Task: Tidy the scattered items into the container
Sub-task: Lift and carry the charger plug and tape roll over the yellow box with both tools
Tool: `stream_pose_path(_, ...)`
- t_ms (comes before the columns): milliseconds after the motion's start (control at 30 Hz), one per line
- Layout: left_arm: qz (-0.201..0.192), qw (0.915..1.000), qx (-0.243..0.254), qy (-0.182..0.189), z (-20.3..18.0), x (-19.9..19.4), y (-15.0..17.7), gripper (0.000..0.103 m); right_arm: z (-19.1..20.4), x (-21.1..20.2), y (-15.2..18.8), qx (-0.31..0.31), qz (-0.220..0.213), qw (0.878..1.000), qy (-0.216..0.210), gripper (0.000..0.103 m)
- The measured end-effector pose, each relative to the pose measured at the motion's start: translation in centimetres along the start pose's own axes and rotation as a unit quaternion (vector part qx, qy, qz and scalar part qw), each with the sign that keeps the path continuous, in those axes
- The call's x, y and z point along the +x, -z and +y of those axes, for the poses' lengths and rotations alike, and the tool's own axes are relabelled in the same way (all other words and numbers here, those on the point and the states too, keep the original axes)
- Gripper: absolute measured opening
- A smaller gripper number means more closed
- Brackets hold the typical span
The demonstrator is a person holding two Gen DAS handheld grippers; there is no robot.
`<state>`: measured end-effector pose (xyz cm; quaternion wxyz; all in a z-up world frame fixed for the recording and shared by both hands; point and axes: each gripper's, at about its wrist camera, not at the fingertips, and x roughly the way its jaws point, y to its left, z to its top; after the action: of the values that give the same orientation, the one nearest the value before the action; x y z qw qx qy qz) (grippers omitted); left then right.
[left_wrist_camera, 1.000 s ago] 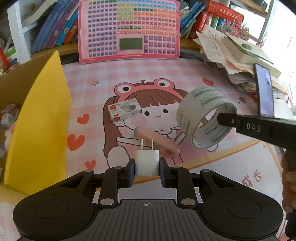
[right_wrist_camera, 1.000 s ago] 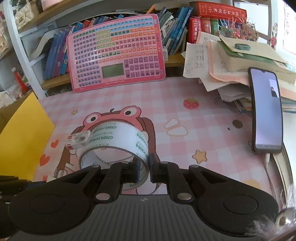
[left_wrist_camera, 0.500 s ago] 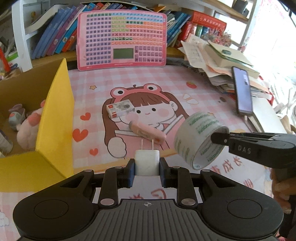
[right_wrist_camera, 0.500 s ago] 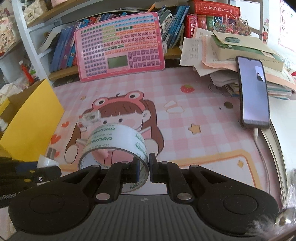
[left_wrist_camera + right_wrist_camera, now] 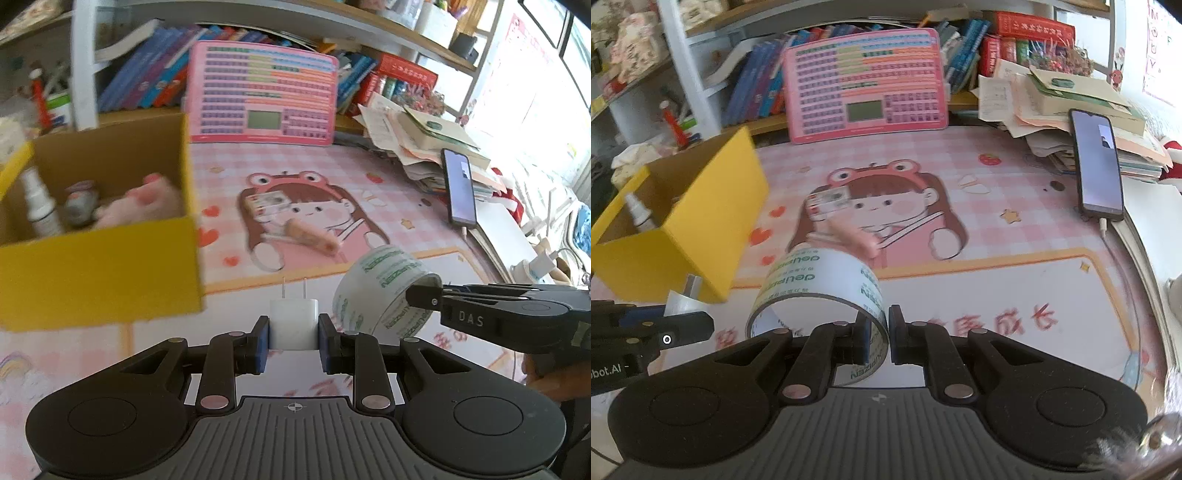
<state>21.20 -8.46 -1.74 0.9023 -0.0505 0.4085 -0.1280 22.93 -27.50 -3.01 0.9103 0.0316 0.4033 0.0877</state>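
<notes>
The left gripper clamps a white plug-in charger – prongs up; beside it the right gripper pinches the wall of a clear tape roll. Both hang above the pink mat. Farther left stands the yellow box, holding a plush toy and a small bottle.

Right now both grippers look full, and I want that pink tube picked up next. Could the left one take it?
Probably not yet. The left gripper is shut on the white charger, so nothing else fits. The pink tube lies uncovered on the mat; the charger must go first.
</notes>
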Motion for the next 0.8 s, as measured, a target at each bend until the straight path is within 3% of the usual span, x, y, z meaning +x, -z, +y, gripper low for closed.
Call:
stream_pose_path(467, -0.005, 0.9996, -0.024, -0.017, 6.5, -7.4, 5.9, 0.025, 8.4, -4.2, 5.4, -0.018, -0.001, 1.000, -0.021, 0.009)
stream_pose_path(800, -0.027, 0.9983, -0.043, -0.028, 9.8, -10.8, 7.9, 0.025, 13.8, -5.2, 7.3, -0.056, 0.013, 0.997, -0.059, 0.009)
